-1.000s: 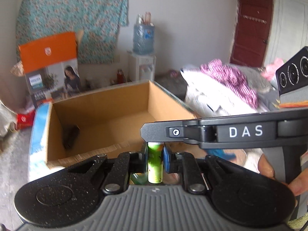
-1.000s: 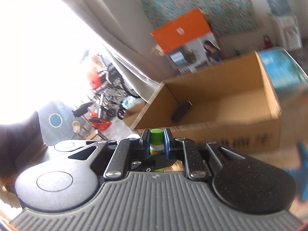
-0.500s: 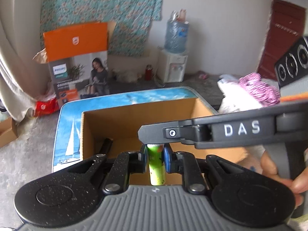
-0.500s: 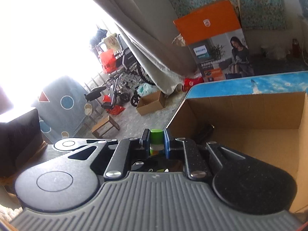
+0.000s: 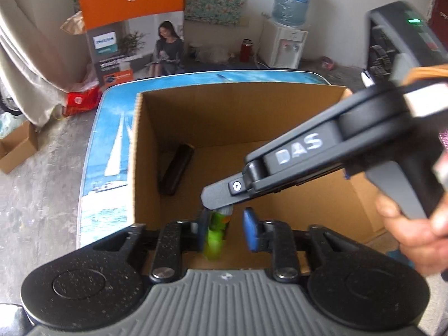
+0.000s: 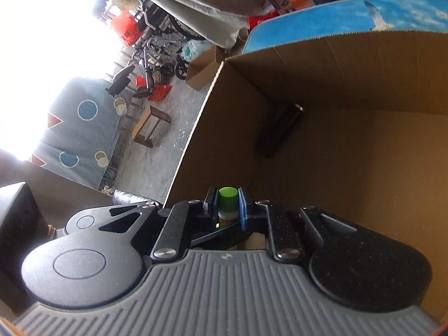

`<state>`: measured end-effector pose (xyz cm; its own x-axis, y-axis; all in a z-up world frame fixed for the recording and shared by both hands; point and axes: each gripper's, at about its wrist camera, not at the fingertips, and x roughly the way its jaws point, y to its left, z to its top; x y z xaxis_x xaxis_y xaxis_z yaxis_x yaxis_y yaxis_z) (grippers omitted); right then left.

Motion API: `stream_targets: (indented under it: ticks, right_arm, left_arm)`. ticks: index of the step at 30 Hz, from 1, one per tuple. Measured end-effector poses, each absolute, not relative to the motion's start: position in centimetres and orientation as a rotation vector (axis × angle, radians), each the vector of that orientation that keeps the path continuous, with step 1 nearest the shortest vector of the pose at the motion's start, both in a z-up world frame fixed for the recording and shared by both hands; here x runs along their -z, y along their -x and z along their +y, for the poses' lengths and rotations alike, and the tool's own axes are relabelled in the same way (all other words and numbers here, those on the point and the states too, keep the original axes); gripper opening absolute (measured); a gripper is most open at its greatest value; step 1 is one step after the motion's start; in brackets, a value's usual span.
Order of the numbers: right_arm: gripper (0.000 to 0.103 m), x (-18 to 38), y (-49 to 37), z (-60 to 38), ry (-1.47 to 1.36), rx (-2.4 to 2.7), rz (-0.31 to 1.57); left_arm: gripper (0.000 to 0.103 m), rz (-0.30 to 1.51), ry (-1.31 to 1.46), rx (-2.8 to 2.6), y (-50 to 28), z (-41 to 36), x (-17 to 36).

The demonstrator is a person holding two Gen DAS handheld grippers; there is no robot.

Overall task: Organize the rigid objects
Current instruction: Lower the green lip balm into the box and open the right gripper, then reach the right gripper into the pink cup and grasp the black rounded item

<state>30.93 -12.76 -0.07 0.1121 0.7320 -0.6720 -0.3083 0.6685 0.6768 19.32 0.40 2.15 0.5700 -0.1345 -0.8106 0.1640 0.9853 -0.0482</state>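
Observation:
An open cardboard box (image 5: 240, 92) stands on a blue table, with a dark oblong object (image 5: 176, 172) lying against its left wall. My left gripper (image 5: 226, 225) hangs over the box's near edge and its jaws are opening. A blurred green tube (image 5: 215, 232) leans on the left pad, clear of the right one. The side arm of my right gripper (image 5: 294, 162), held by a hand (image 5: 406, 229), crosses above the tube. In the right wrist view, my right gripper (image 6: 227, 203) is shut on a green-capped bottle (image 6: 227, 194) over the box floor (image 6: 350, 168), near the dark object (image 6: 282, 130).
The blue table top with a sailboat print (image 5: 112, 168) shows left of the box. Behind it stand an orange-and-white product carton (image 5: 131, 28) and a water dispenser (image 5: 288, 33). A small carton (image 5: 16, 145) and a wooden stool (image 6: 151, 126) sit on the floor.
Both grippers have come in over the box and tipped downward. The left jaws have parted from the green tube. The right gripper stays shut on its green-capped bottle.

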Motion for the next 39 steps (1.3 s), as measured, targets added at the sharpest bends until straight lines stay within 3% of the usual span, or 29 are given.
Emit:
stream_targets:
  ticks: [2,10,11,14,16,26,33,39]
  right_arm:
    - [0.014,1.1,-32.0,-11.6,-0.375,-0.789,1.288]
    - [0.018,3.7,-34.7,-7.3,-0.256,-0.734,1.367]
    - [0.021,3.8,-34.9,-7.2,-0.266,-0.724,1.362]
    - [0.047,3.4,-35.1,-7.6,-0.334,-0.727,1.313]
    - [0.054,3.0,-34.8,-8.3,-0.387,-0.738,1.285]
    - [0.054,-1.7,-31.2,-15.7,-0.573,-0.761,1.124]
    - [0.054,-6.4,-21.2,-24.0,-0.599,-0.779,0.892]
    - [0.054,-3.4,-13.1,-28.5,-0.641,-0.698,0.839]
  left_arm:
    - [0.044,0.935,-0.034,0.161,-19.0,0.8,-2.4]
    - [0.048,0.891,-0.018,0.147,-17.8,1.3,-3.6]
    - [0.048,0.884,-0.013,0.145,-17.7,1.4,-3.8]
    - [0.050,0.860,0.022,0.154,-17.1,2.0,-4.4]
    - [0.053,0.836,0.042,0.163,-16.3,2.3,-5.0]
    - [0.061,0.721,0.104,0.208,-12.3,3.1,-8.1]
    - [0.066,0.702,0.096,0.286,-8.9,2.3,-8.1]
    - [0.066,0.793,0.047,0.379,-6.9,-0.5,-4.2]
